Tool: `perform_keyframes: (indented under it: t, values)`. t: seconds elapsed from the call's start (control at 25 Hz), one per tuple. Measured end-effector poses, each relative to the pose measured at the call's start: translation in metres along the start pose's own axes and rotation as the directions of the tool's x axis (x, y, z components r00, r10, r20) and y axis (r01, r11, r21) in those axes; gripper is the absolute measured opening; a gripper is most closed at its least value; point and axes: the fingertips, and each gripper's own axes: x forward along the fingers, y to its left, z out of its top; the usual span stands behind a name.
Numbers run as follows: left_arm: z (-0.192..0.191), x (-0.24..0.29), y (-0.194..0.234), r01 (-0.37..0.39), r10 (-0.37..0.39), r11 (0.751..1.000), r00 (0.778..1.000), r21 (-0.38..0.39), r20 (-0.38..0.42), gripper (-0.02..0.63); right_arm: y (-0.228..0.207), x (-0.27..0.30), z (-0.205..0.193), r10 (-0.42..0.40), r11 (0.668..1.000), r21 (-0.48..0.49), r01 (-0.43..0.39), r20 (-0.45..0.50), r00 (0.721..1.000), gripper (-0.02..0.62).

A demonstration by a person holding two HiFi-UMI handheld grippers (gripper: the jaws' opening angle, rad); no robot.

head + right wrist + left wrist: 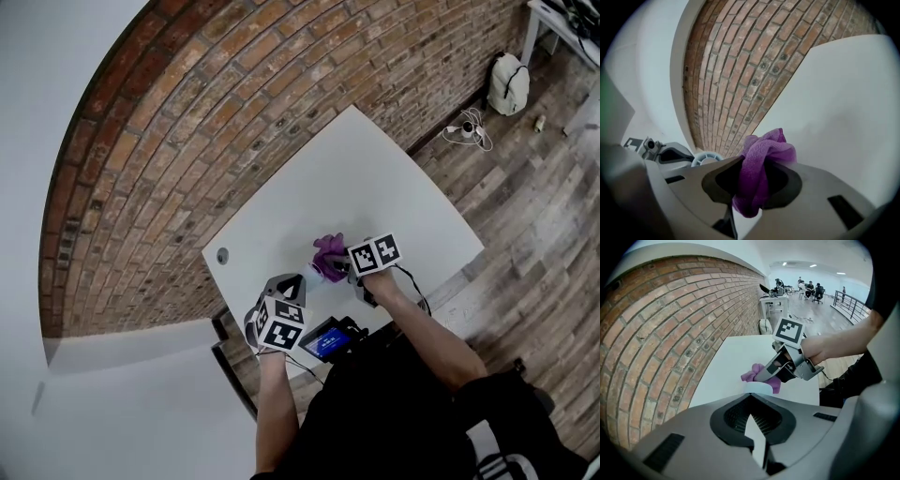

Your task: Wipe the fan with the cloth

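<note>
Right gripper view: my right gripper point(754, 171) clenched on purple cloth point(764, 152); fan point(707, 159) on table point(843, 93) near it. Left gripper point(753, 417) closed, empty, just short of fan. Risk: unbraced fan may slide when wiped.

Probably an office: distant desks point(774, 299), seated people point(809, 287), brick wall point(670, 333).

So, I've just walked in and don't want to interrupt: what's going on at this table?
A person stands at the white table with a handheld gripper in each hand. The right gripper is clamped on a bunched purple cloth, held close to a small round fan. The left gripper, jaws shut, points down at the fan from the near side. Whether the cloth touches the fan is unclear.
</note>
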Motion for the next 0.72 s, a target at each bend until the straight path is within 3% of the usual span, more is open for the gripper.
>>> perform_keyframes:
  t: [0.08, 0.2, 0.32, 0.44, 0.72]
  values:
    - [0.000, 0.000, 0.000, -0.001, 0.001, 1.000, 1.000, 0.000, 0.001, 0.002, -0.009, -0.007, 0.009, -0.015, 0.997, 0.074, 0.010, 0.071, 0.997, 0.094]
    - [0.000, 0.000, 0.000, -0.005, 0.005, 1.000, 1.000, -0.001, 0.003, 0.002, -0.004, -0.002, 0.014, 0.054, 0.972, 0.220, -0.084, 0.139, 0.989, 0.094]
    - [0.000, -0.001, -0.001, -0.012, 0.012, 1.000, 1.000, -0.004, 0.004, 0.002, 0.010, 0.015, 0.003, 0.152, 0.897, 0.390, -0.209, 0.171, 0.973, 0.094]
    - [0.000, 0.000, -0.002, -0.014, 0.014, 1.000, 1.000, -0.001, 0.002, 0.002, 0.011, 0.022, -0.004, 0.170, 0.839, 0.482, -0.254, 0.212, 0.962, 0.094]
    - [0.001, 0.000, -0.001, -0.016, 0.016, 1.000, 1.000, 0.002, 0.003, 0.000, 0.012, 0.004, -0.023, 0.171, 0.853, 0.472, -0.224, 0.154, 0.973, 0.094]
